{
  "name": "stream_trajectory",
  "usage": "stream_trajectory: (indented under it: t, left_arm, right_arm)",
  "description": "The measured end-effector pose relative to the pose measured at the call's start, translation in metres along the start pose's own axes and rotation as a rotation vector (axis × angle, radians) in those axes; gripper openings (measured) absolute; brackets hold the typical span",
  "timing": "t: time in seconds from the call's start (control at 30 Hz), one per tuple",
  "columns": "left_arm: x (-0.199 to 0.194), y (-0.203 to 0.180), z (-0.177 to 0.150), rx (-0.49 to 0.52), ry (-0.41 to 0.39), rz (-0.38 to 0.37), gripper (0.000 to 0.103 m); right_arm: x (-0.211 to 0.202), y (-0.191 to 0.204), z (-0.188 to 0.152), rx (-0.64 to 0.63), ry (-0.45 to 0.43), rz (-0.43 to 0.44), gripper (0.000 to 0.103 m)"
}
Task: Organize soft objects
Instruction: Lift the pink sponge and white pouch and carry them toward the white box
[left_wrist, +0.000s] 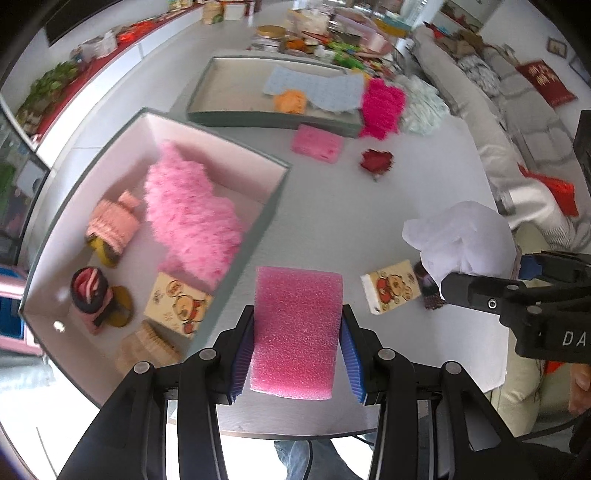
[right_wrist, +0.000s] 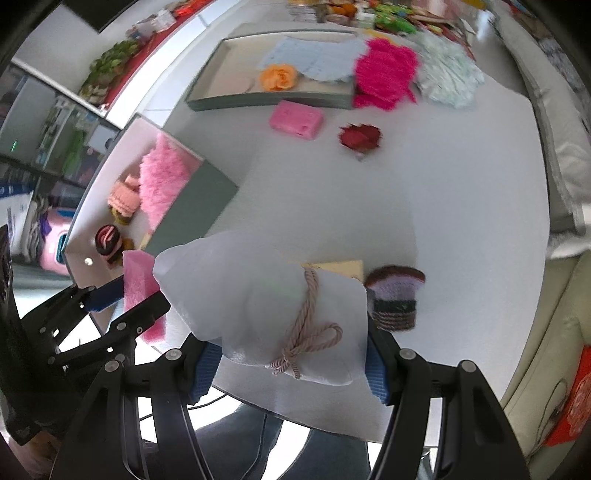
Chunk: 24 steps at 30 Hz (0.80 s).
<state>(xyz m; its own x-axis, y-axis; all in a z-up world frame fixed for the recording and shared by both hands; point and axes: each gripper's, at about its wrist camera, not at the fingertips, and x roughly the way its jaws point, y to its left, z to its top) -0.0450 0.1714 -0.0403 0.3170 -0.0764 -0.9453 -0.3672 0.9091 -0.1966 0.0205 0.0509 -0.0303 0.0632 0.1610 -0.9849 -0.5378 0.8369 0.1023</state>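
Observation:
My left gripper (left_wrist: 297, 347) is shut on a pink foam sponge (left_wrist: 297, 328), held above the table's near edge beside the near box (left_wrist: 207, 129). That box holds a fluffy pink cloth (left_wrist: 192, 210), knitted pieces and a tissue pack (left_wrist: 177, 302). My right gripper (right_wrist: 291, 365) is shut on a white pouch (right_wrist: 258, 291) tied with a pink cord, held over the table. The pouch also shows in the left wrist view (left_wrist: 461, 236), to the right of the sponge.
A far tray (right_wrist: 266, 98) holds a blue cloth and an orange flower (right_wrist: 279, 77). A magenta fluffy cloth (right_wrist: 384, 74) hangs over its right end. On the table lie a pink sponge (right_wrist: 295, 120), a red flower (right_wrist: 360, 136), a tissue pack (left_wrist: 391, 291) and a knitted cup (right_wrist: 393, 299).

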Motion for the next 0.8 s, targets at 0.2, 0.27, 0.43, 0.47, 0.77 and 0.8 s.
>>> stream_trajectory:
  t: [0.2, 0.27, 0.43, 0.47, 0.77, 0.8]
  left_arm:
    - [-0.012, 0.032, -0.005, -0.082, -0.026, 0.025, 0.045]
    - [-0.015, 0.042, -0.007, -0.108, -0.034, 0.035, 0.045]
    - [-0.024, 0.071, -0.013, -0.192, -0.056, 0.063, 0.045]
    - [-0.026, 0.078, -0.015, -0.216, -0.061, 0.070, 0.045]
    - [-0.038, 0.123, -0.028, -0.342, -0.089, 0.134, 0.045]
    - [-0.038, 0.126, -0.029, -0.352, -0.090, 0.141, 0.045]
  right_arm:
    - [0.002, 0.035, 0.014, -0.082, 0.005, 0.005, 0.070]
    - [0.003, 0.048, 0.019, -0.112, 0.005, 0.011, 0.070]
    - [0.007, 0.080, 0.027, -0.177, -0.002, 0.017, 0.070]
    - [0.008, 0.086, 0.028, -0.194, -0.002, 0.017, 0.069]
    - [0.016, 0.143, 0.041, -0.323, -0.001, 0.023, 0.070]
    - [0.018, 0.150, 0.042, -0.339, 0.001, 0.024, 0.070]
